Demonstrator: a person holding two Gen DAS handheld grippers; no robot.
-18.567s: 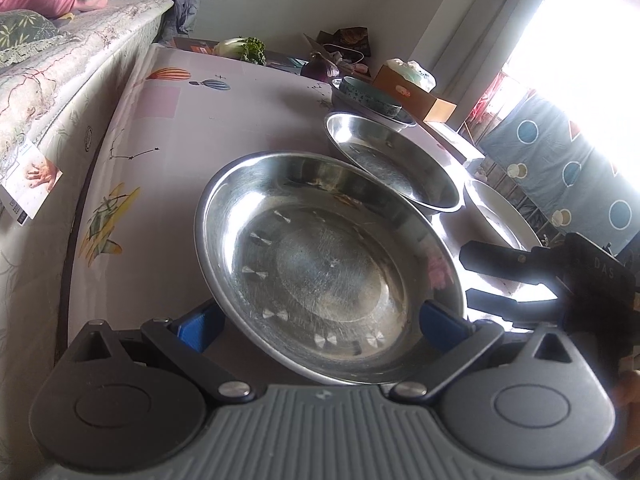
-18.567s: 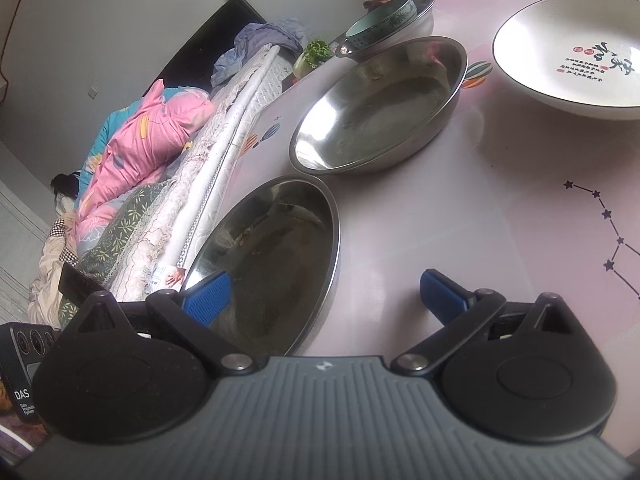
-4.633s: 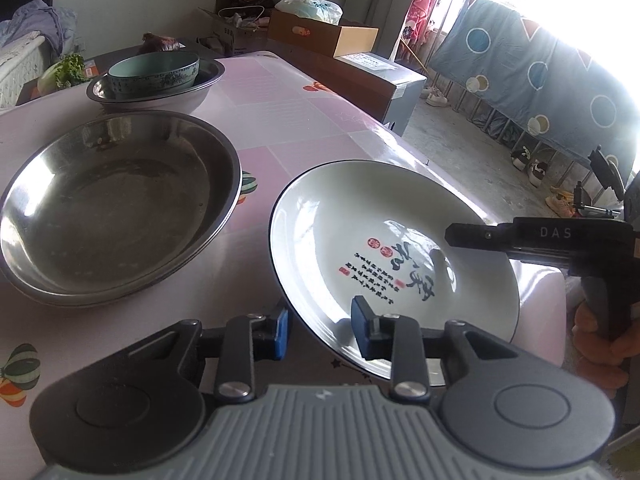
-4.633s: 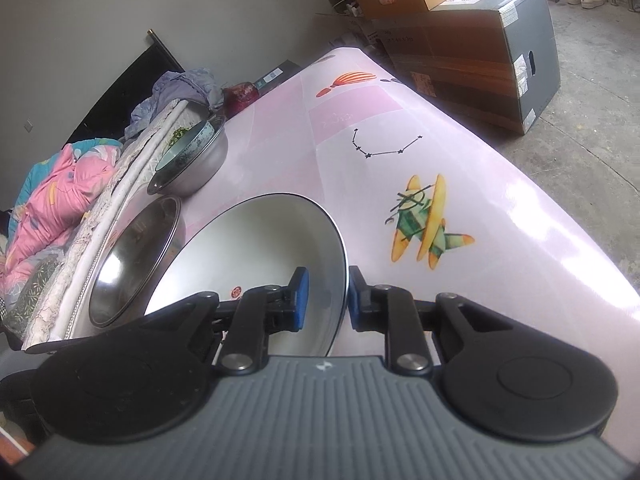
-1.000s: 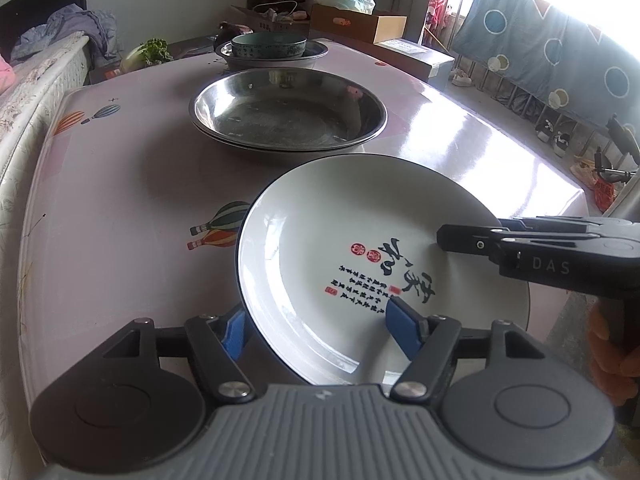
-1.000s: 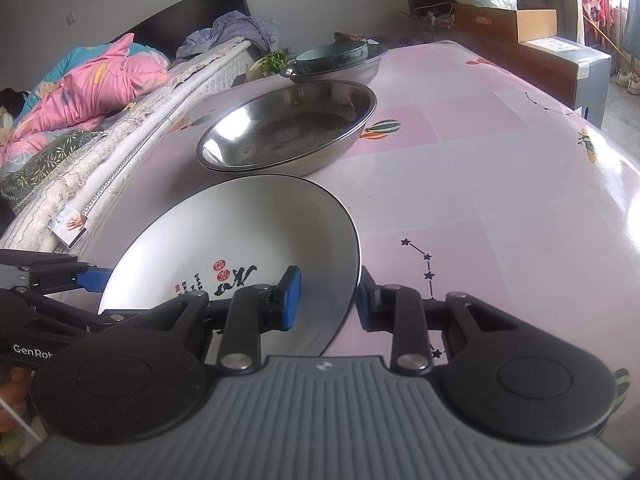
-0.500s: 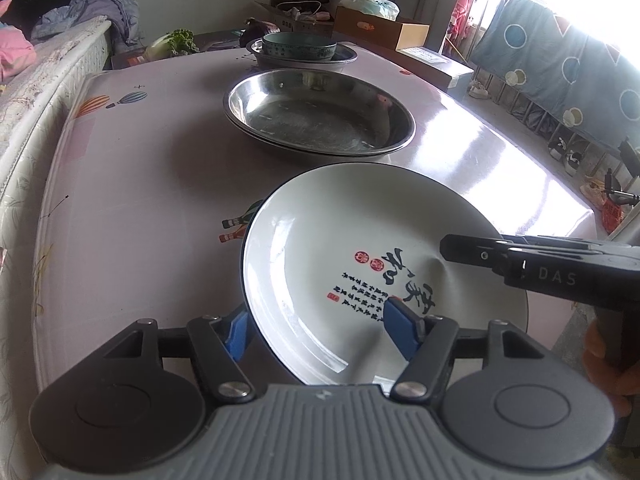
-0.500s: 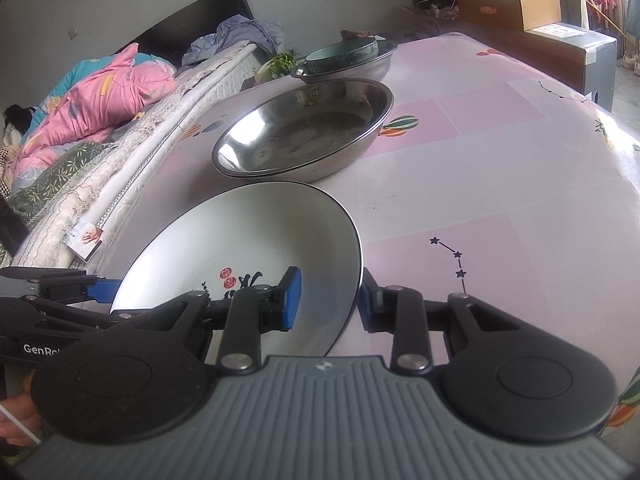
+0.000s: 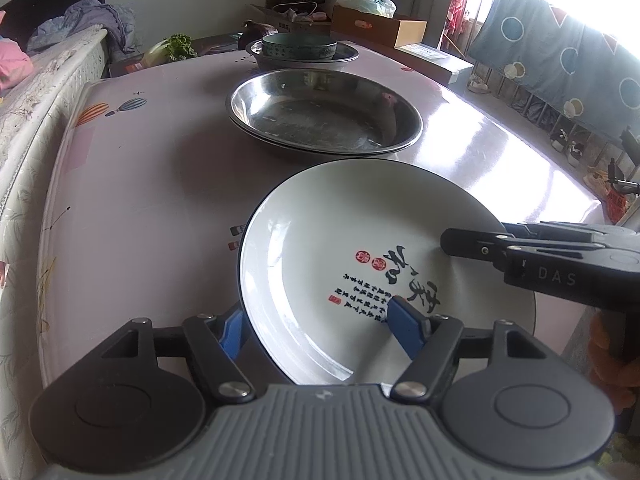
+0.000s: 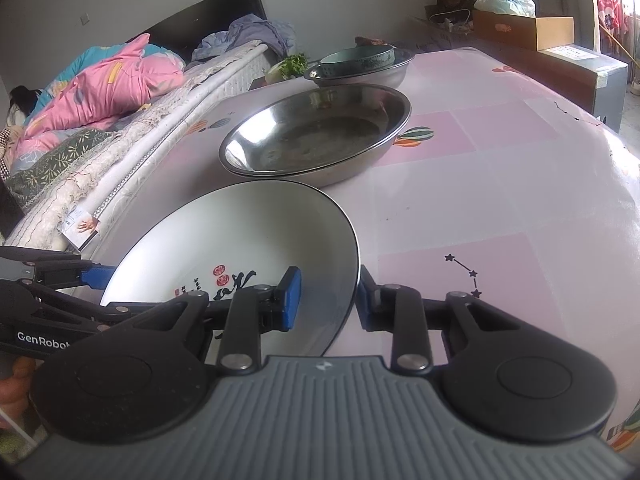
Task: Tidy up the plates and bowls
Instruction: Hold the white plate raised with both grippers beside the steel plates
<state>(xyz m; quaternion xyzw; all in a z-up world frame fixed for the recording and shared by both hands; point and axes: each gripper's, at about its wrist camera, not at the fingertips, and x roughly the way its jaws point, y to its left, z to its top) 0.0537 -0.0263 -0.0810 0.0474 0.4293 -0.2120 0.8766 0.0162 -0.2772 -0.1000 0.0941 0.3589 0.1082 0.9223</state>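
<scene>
left wrist: our left gripper point(image 9: 320, 326) has just been opening, jaws wide astride white plate point(image 9: 360, 240) rim | right wrist: right gripper point(image 10: 326, 300) clamps plate edge above pink table point(image 10: 500, 184) | next, we judge: carry onto steel basins point(image 10: 316, 136).

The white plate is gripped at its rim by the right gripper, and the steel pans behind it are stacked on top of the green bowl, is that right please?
Not quite: the green bowl sits in its own steel bowl, behind the steel pans, as the right wrist view shows. The right gripper does straddle the white plate rim.
</scene>
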